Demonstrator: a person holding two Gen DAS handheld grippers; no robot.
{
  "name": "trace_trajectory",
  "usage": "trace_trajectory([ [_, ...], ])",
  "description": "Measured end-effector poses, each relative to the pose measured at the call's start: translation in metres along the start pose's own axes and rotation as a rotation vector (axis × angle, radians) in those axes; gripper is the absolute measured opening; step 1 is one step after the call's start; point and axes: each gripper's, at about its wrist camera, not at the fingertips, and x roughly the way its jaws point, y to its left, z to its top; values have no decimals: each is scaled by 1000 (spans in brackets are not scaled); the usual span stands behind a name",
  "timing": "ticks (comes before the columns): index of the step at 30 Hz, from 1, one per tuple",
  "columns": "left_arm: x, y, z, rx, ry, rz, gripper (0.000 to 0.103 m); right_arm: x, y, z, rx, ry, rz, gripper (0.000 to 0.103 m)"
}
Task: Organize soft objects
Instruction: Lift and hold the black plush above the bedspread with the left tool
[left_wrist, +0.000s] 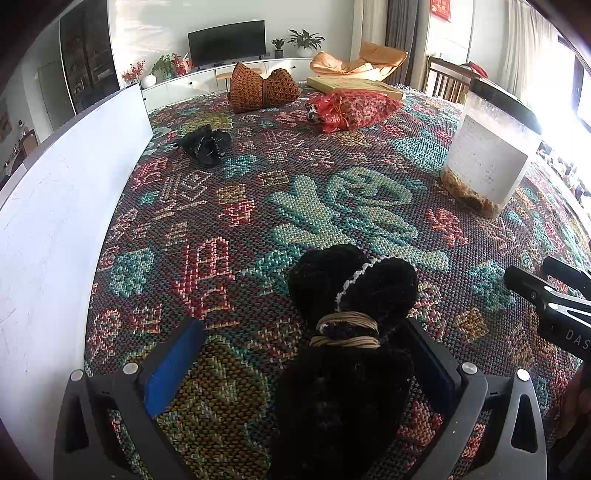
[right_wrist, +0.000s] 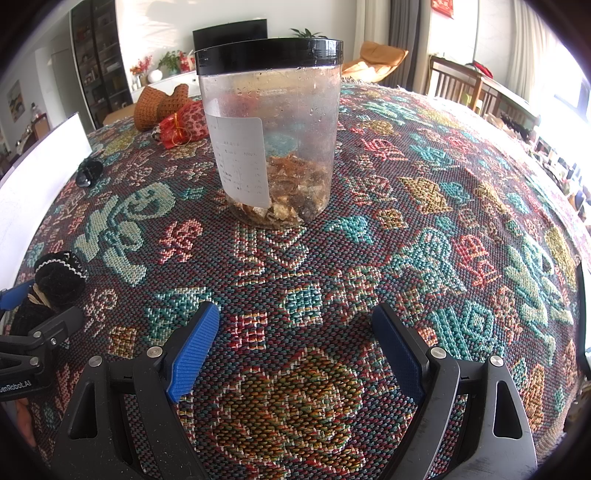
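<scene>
**Black bundle between left gripper's fingers; three soft things left far out**

- Left gripper: fingers spread wide. Black fuzzy bundle, tied at its waist with tan cord, lies between them on the woven cloth covering the tabletop. The bundle leans toward the right finger; the left pad stands clear of it. Not clamped. Whether it is about to be taken or has just been set down, I cannot tell.
- Right gripper: open, nothing between the pads, just patterned cloth. A clear jar with a black lid stands beyond it, brownish pieces in the bottom.
- Far side of the tabletop: brown knitted bundle, red patterned pouch to its right, and a small black crumpled piece nearer, toward the left. All well apart from each other.
- White board stands along the left edge.
- Judgement: sorting looks early. Soft things are scattered, not gathered in one spot; no obvious collecting place visible. At least three items remain untouched far out.
</scene>
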Motion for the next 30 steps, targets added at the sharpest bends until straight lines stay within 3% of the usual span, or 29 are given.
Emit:
trace_trajectory([
  [10, 4, 5, 7, 25, 49, -6, 103, 0, 0, 0, 0, 0, 0, 87],
  [14, 3, 9, 2, 37, 7, -19, 103, 0, 0, 0, 0, 0, 0, 88],
  [30, 2, 9, 2, 36, 5, -18, 103, 2, 5, 1, -2, -1, 6, 87],
])
